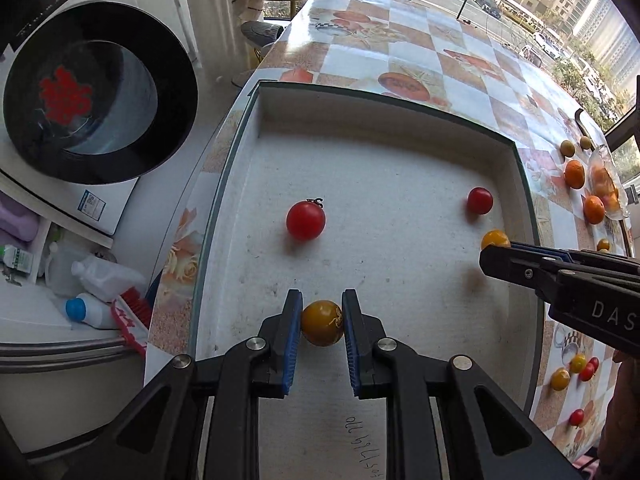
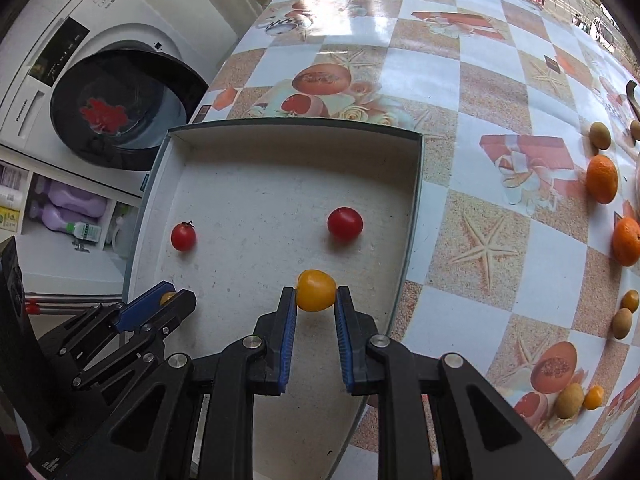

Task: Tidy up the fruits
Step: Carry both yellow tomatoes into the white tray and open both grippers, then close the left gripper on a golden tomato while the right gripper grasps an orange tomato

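The left claw (image 1: 322,322) was clamped on a dark yellow tomato (image 1: 322,322), with its blue pads (image 1: 294,336) touching the fruit on both sides, low over the floor of the white tray (image 1: 384,160). The right claw (image 2: 316,294) held a brighter yellow tomato (image 2: 315,290) only at the tips of its fingers (image 2: 285,320), near the right wall of the same tray; the fruit seemed to be gripped, but I could not tell if it also touched the tray floor. Two red tomatoes lay free inside the tray: one with a small dry stem (image 1: 305,219) near the middle, and another red tomato (image 1: 480,200) close to the right wall, well apart from the first. The tray stood on a table (image 2: 480,80) covered with a checked cloth with pictures of starfish and fruit. On the cloth, to the right of the tray, lay more fruit: two oranges (image 2: 601,179), some small brownish round fruits (image 2: 600,135), and a few little yellow and red tomatoes (image 1: 578,364) near the table edge. Beside the table, on the left, stood a white washing machine (image 2: 80,80) with a dark round door.
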Demonstrator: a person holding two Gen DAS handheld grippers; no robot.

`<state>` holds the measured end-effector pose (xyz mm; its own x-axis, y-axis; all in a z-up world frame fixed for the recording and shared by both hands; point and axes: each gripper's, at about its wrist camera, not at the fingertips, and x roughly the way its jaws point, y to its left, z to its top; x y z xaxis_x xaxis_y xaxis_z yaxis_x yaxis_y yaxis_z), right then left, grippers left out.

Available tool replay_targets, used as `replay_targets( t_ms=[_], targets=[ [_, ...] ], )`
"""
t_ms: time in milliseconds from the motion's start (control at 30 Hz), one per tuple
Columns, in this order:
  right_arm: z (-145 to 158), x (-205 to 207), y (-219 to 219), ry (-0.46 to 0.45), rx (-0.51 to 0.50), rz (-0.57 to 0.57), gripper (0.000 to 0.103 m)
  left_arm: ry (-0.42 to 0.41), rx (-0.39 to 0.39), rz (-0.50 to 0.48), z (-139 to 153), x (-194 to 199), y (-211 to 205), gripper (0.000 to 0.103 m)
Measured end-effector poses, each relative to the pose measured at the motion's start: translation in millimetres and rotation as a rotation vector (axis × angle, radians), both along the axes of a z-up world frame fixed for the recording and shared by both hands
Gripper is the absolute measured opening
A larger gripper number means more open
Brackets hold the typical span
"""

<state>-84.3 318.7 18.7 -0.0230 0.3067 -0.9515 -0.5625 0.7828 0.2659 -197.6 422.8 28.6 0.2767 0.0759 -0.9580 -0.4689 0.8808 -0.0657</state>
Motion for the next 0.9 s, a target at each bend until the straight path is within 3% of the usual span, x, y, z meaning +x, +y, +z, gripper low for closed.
replay_targets(
  t_ms=[300,367,433,533,600,667,733,900],
  targets=[
    [-16,1,5,0.008,-0.048,0.013,0.022,0.018,0.025,-0.029,-4,0,-6,0.022],
    [-16,1,6,0.003,-0.053,0.023,0.023,0.021,0.039,-0.042,-4,1,-8,0.029],
    [-16,0,7,0.003,-0.051,0.027,0.025,0.035,0.082,-0.04,-3,1,-10,0.062],
    [-16,0,9,0.014,-0.04,0.026,0.029,0.024,0.097,-0.047,0,-2,-11,0.065],
    [-14,0,8,0.018,-0.024,0.023,0.038,0.032,0.092,-0.05,0,-3,-10,0.065],
    [-9,-1,8,0.024,0.001,0.019,0.054,0.033,0.088,-0.053,1,-3,-10,0.065],
    [-1,-1,6,0.019,0.033,0.008,0.082,0.026,0.091,-0.049,4,-4,-9,0.065],
    [23,6,-9,-0.008,0.093,-0.054,0.085,0.02,0.1,-0.054,11,-2,-13,0.065]
  ],
)
